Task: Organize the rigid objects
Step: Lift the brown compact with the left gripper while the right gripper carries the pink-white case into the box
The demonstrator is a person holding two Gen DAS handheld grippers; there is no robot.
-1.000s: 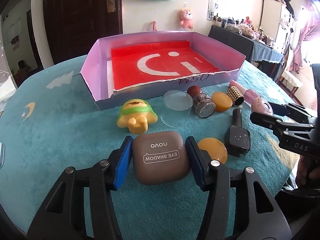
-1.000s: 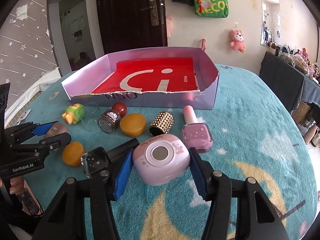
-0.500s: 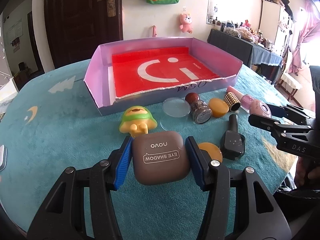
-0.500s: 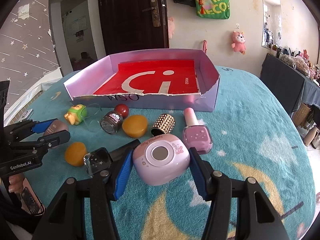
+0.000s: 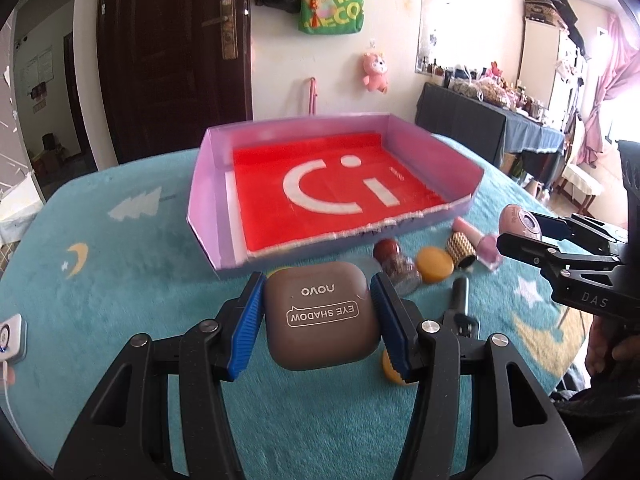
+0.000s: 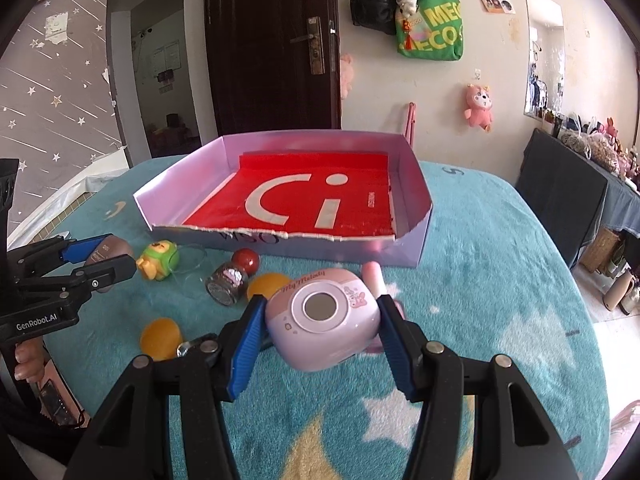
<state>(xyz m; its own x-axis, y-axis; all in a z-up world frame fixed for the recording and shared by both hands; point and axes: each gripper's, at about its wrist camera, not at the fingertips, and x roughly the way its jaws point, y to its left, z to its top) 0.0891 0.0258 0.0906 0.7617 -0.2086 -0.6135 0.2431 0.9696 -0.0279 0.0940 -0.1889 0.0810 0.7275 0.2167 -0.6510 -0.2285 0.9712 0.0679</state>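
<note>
Brown case (image 5: 322,316) in left tool (image 5: 318,322), now higher than before

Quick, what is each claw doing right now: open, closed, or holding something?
Left claw: closed on the brown eye shadow case.
Right claw: closed on the pink My Melody case.

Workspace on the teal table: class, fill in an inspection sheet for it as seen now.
Surface: teal tablecloth, moon and star prints.
Job's things: empty purple tray; brown eye shadow case; pink compact.
Clutter: green toy, glitter jar, amber discs, nail polish.
Grippers: left gripper holds the case; right gripper holds the compact.
Cables: nothing seen.
Surroundings: dark door, green bag.
</note>
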